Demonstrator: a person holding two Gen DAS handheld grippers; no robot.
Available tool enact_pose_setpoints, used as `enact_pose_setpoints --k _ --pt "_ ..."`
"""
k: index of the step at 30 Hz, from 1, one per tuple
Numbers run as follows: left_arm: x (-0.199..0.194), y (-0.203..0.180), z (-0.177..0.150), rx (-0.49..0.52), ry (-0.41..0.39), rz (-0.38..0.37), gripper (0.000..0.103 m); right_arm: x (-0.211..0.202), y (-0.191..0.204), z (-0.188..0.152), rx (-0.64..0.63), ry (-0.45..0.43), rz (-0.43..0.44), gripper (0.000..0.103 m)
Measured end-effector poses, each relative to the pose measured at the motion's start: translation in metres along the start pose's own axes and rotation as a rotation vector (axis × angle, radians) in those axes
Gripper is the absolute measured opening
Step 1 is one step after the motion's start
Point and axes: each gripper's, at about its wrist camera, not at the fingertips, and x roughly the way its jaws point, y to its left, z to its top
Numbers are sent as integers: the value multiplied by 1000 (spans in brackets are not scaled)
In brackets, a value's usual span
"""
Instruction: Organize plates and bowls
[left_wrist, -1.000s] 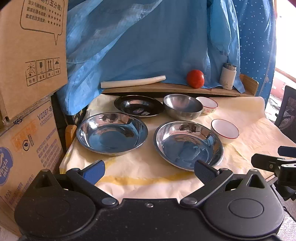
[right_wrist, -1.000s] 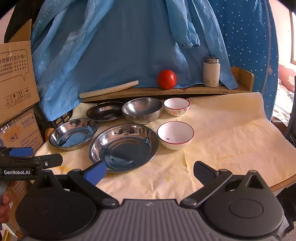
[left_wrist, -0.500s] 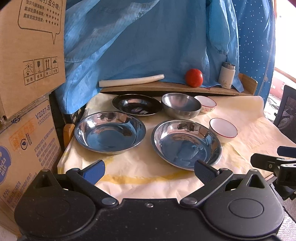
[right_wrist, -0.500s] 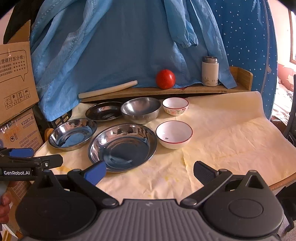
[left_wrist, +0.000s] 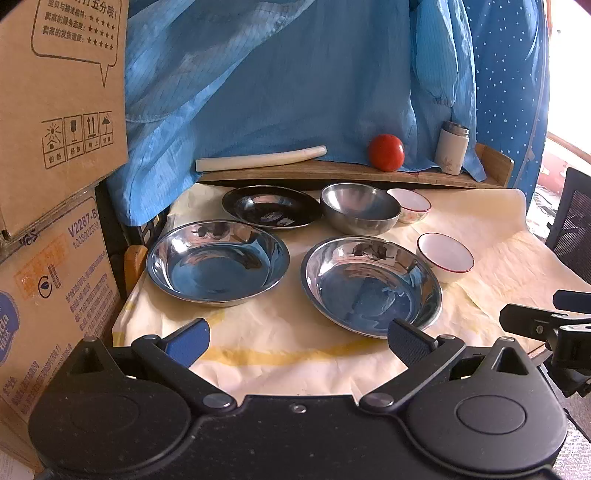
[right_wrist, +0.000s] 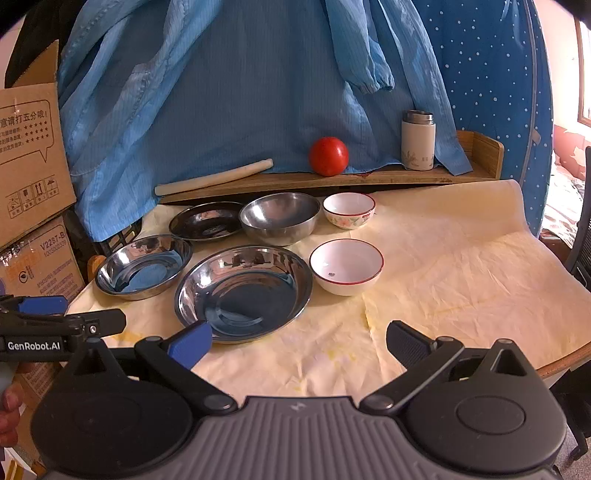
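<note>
On the yellow-covered table lie two shiny steel plates, one at the left and a larger one beside it. Behind them are a black plate, a steel bowl and a flowered white bowl. A red-rimmed white bowl sits right of the larger plate. My left gripper and right gripper are both open and empty, at the table's front edge.
A wooden shelf at the back holds a red tomato, a white flask and a white roll. Blue cloth hangs behind. Cardboard boxes stand at the left. A black chair is at the right.
Both grippers have crept slightly forward toward the table; the dishes have not moved and both grippers stay open.
</note>
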Motion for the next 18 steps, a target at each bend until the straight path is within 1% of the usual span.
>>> enact_pose_setpoints --k 18 --pt "4 0 0 4 15 -6 102 2 -1 0 2 3 2 103"
